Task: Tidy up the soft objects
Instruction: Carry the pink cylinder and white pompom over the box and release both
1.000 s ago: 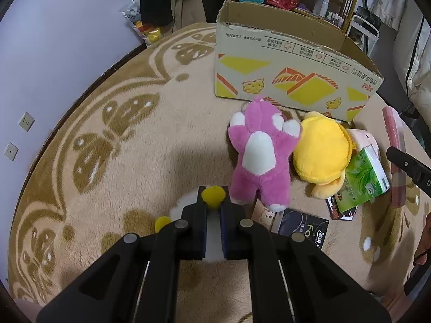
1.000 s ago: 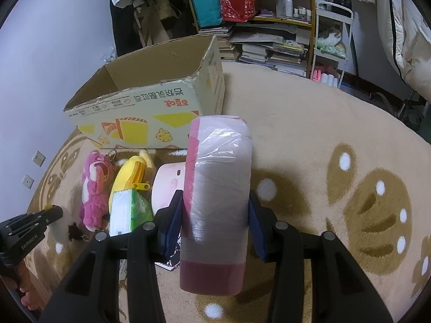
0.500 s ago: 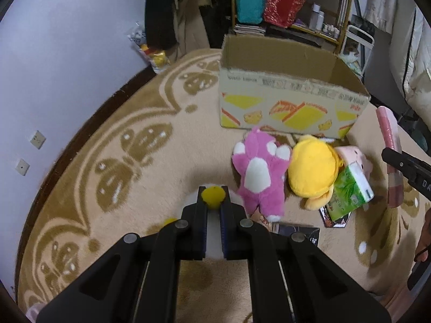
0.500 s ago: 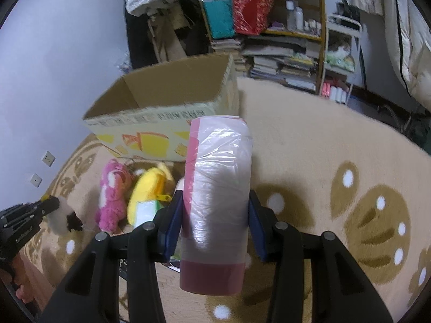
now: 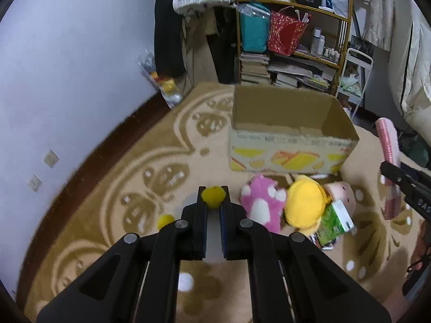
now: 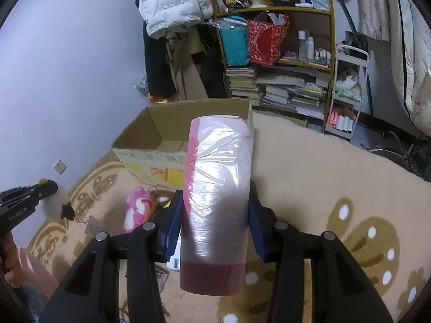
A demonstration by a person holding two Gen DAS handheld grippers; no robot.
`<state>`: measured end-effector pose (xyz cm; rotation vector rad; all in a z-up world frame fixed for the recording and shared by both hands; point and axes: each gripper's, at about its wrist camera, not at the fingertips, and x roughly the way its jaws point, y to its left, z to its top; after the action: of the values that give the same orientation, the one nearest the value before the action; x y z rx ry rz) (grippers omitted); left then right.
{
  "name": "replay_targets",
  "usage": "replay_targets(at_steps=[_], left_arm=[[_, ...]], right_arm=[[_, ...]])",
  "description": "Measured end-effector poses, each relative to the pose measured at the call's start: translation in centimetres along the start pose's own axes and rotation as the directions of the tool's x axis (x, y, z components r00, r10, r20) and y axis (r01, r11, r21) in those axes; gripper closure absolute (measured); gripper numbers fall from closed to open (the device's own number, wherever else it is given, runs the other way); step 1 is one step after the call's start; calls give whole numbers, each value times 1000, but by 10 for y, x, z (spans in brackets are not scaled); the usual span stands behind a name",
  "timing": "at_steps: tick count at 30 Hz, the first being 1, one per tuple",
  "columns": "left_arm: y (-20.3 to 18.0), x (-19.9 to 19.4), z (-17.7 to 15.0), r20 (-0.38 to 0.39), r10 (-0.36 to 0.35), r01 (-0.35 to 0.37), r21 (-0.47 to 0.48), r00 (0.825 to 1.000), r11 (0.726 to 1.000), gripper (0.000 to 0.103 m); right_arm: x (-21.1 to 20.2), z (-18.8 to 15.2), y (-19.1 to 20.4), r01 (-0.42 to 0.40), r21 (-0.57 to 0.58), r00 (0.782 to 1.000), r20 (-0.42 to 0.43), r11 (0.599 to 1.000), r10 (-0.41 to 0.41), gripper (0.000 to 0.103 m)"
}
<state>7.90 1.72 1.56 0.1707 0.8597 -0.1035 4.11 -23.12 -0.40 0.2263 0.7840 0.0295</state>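
Left gripper: your left gripper [image 5: 213,202] is clamped on a small white plush toy [image 5: 212,239] with a yellow tip showing between the fingertips. In the right wrist view it hangs in the air at the far left [image 6: 40,189], the white toy [image 6: 58,202] dangling under it.

Right gripper: your right gripper [image 6: 215,215] is squeezing a pink roll wrapped in clear plastic [image 6: 216,202]. The roll stands between the blue pads [image 6: 172,223] and reaches past the fingertips. From the left wrist view the same roll [image 5: 388,161] shows at the right edge, held off the floor.

Box: the open cardboard box [image 5: 289,137] sits on the rug, top flaps open, inside bare as far as you can see. It is ahead of both grippers [image 6: 150,140].

Toys on the floor: a pink plush toy [image 5: 262,204] lies just in front of the box, touching a yellow plush toy [image 5: 305,204] on its right. A pale pink plush [image 5: 340,192] sits beside the yellow one, and a green tissue pack [image 5: 335,222] leans against them.

Rug: the tan patterned rug [image 5: 134,188] carries everything; a small yellow ball [image 5: 165,220] shows just left of your left gripper.

Background: a shelf of books and bags [image 5: 293,40] stands behind the box.
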Motion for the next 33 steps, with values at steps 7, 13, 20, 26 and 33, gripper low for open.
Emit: replay_targets(at_steps=[7, 13, 20, 26, 33], left_arm=[[1, -24, 41, 76, -9, 10, -6, 997, 1000, 96], [0, -51, 92, 168, -15, 15, 0, 986, 1000, 96], [-13, -76, 154, 276, -25, 18, 27, 961, 999, 96], [-37, -78, 194, 345, -24, -1, 73, 938, 997, 96], [-55, -29, 203, 304, -70, 48, 81, 950, 996, 96]], right_arm=[[-9, 24, 16, 7, -72, 999, 35, 997, -4, 55], [-24, 66, 28, -6, -91, 995, 102, 996, 16, 55], [-36, 120, 40, -18, -107, 984, 175, 994, 37, 55], [-28, 153, 40, -31, -103, 979, 195, 994, 51, 55], [-1, 153, 33, -33, -88, 987, 157, 996, 47, 55]])
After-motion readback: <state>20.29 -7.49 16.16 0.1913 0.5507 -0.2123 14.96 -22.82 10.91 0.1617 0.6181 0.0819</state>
